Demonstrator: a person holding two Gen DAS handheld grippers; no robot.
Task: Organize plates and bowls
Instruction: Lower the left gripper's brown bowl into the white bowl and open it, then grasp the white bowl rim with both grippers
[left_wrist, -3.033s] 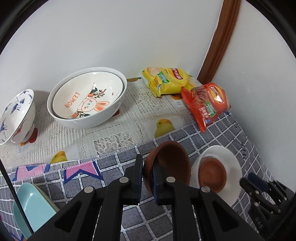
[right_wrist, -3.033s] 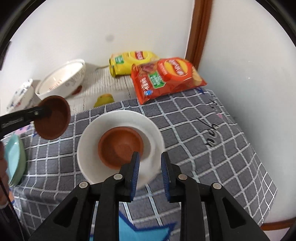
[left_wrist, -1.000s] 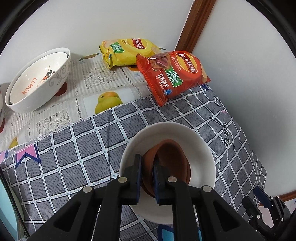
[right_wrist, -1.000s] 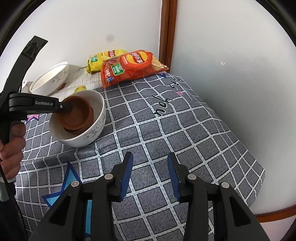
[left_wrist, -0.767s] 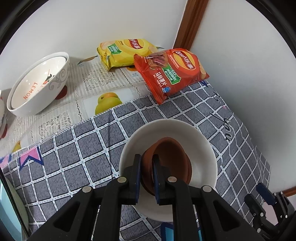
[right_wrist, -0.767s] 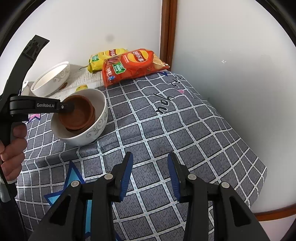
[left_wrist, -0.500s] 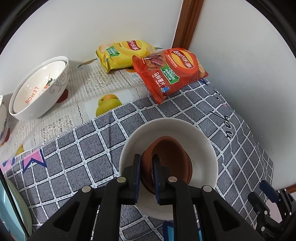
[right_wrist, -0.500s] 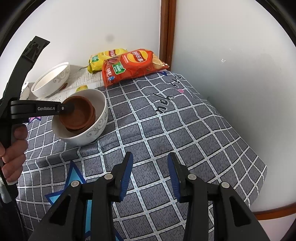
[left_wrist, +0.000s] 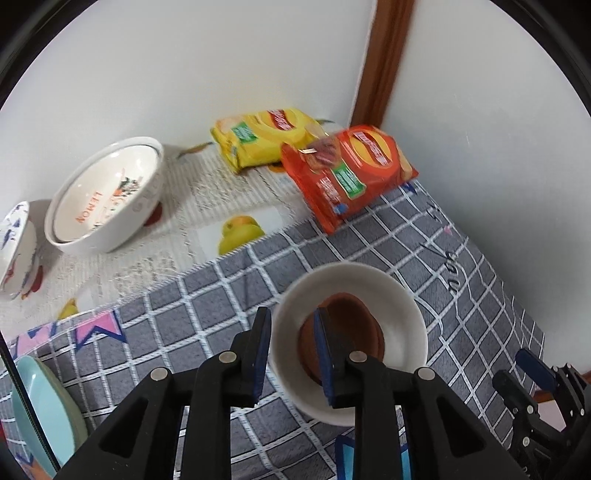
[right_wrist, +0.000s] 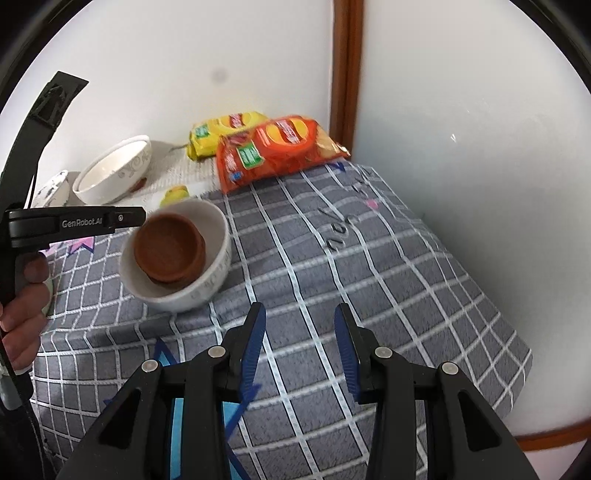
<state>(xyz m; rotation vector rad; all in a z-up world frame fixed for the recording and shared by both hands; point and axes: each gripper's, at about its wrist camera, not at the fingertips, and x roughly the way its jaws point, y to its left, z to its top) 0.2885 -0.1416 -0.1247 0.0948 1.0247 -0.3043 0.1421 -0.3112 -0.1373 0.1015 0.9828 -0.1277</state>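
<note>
left gripper (left_wrist: 291, 345) jaws opening – clear of the brown bowls (right_wrist: 169, 248), nested in the white bowl (right_wrist: 212, 271) to save space; right gripper (right_wrist: 300, 345) gapes empty.

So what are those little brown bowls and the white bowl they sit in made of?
The brown bowls look like unglazed terracotta: matte reddish-brown, no shine, though matte plastic cannot be ruled out. The white bowl around them looks like glazed ceramic: smooth, faintly glossy, with a grey printed pattern on its outer wall.
</note>
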